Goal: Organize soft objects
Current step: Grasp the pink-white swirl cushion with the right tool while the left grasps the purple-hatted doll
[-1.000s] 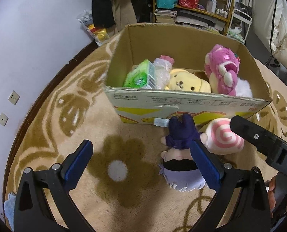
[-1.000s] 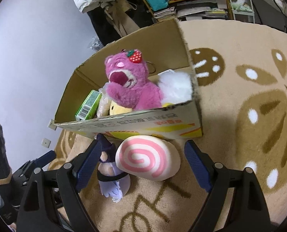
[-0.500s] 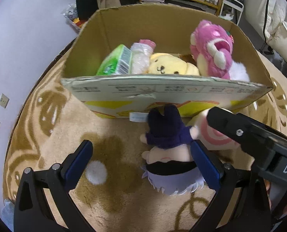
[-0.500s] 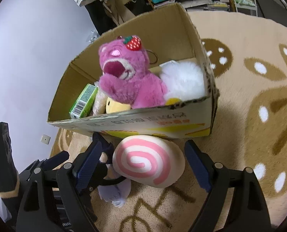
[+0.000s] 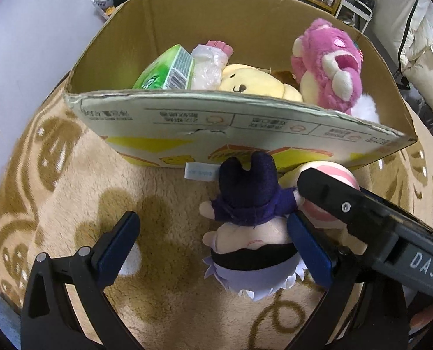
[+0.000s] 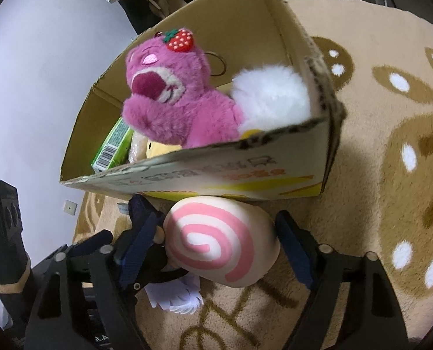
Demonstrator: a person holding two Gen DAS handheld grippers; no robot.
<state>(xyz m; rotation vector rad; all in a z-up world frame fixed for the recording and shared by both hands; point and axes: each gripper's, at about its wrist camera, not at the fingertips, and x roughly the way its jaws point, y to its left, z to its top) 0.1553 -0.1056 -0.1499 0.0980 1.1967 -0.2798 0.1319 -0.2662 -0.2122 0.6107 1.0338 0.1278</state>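
Right wrist view: our right gripper [image 6: 219, 242] is closing around the swirl plush [image 6: 221, 243] at centre frame, below the box [image 6: 274, 172]; our left gripper [image 5: 213, 250] gapes beside the doll [image 5: 250, 233], likely next.

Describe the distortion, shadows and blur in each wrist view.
Left wrist view: fisheye bends the cardboard box rim into a curve, corners are vignetted black, and a soft shadow falls on the rug between the left gripper fingers. Right wrist view: the box edge looks slightly smeared, the swirl plush is sharp, and the rug lies shaded beneath it.
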